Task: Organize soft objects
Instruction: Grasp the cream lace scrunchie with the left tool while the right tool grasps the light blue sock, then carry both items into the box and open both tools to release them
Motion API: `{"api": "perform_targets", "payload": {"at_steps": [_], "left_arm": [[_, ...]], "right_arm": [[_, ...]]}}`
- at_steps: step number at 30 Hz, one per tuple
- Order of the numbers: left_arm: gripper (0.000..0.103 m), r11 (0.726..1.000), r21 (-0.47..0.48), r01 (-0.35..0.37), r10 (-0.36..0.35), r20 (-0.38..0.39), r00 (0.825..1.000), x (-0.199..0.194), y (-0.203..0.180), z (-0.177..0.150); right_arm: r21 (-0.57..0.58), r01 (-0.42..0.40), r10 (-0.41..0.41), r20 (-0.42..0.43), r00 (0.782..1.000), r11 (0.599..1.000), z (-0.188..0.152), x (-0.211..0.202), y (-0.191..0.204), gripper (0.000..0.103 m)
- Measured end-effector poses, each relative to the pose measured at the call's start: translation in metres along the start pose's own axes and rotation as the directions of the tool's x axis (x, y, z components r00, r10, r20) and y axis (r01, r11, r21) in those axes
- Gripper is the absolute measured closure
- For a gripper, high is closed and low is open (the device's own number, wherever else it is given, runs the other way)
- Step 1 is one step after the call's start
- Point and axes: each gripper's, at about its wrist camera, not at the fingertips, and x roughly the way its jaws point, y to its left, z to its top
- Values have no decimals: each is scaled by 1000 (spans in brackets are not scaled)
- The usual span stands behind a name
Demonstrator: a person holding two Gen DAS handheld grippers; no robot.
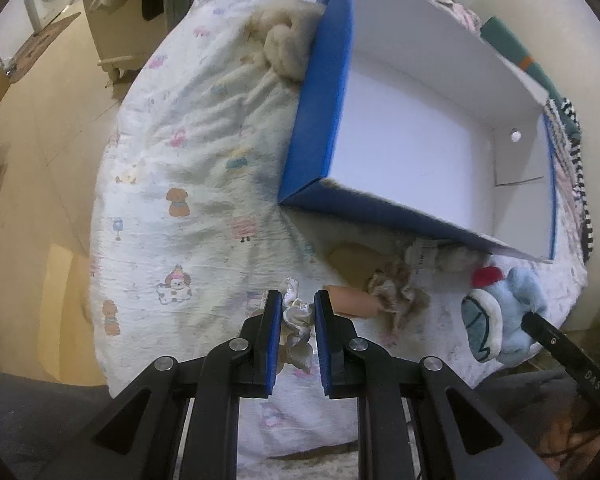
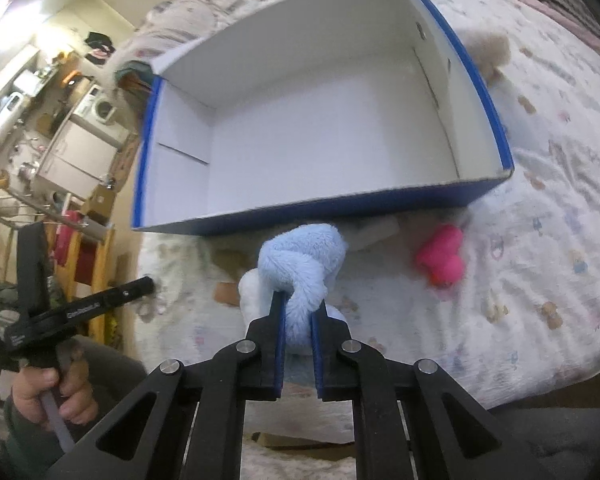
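Observation:
A blue box with a white inside (image 1: 412,128) lies open on the bed; it also shows in the right wrist view (image 2: 308,120). My left gripper (image 1: 297,308) is shut on a silvery-grey soft toy (image 1: 298,320), low over the bedspread. My right gripper (image 2: 300,308) is shut on a light blue plush toy (image 2: 300,264), just in front of the box's near wall. The same plush (image 1: 500,316) shows at the right of the left wrist view. A pink soft toy (image 2: 442,260) lies right of it.
A beige crumpled soft thing (image 1: 396,292) and a peach tube (image 1: 352,300) lie in front of the box. A cream fluffy toy (image 1: 288,44) lies beside the box's far left wall. The bed edge drops to the floor at left.

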Motion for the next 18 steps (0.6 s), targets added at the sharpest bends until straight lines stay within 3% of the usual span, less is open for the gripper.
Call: {"api": "perform_targets", "payload": {"at_steps": [7, 18], "left_arm": [[88, 999, 46, -21, 15, 123, 992, -42, -20, 14], [90, 985, 172, -15, -14, 167, 986, -55, -79, 70]], "right_arm": [[-29, -54, 56, 65, 996, 998, 14, -28, 11, 90], [-69, -34, 44, 142, 989, 997, 80, -32, 27, 90]]}}
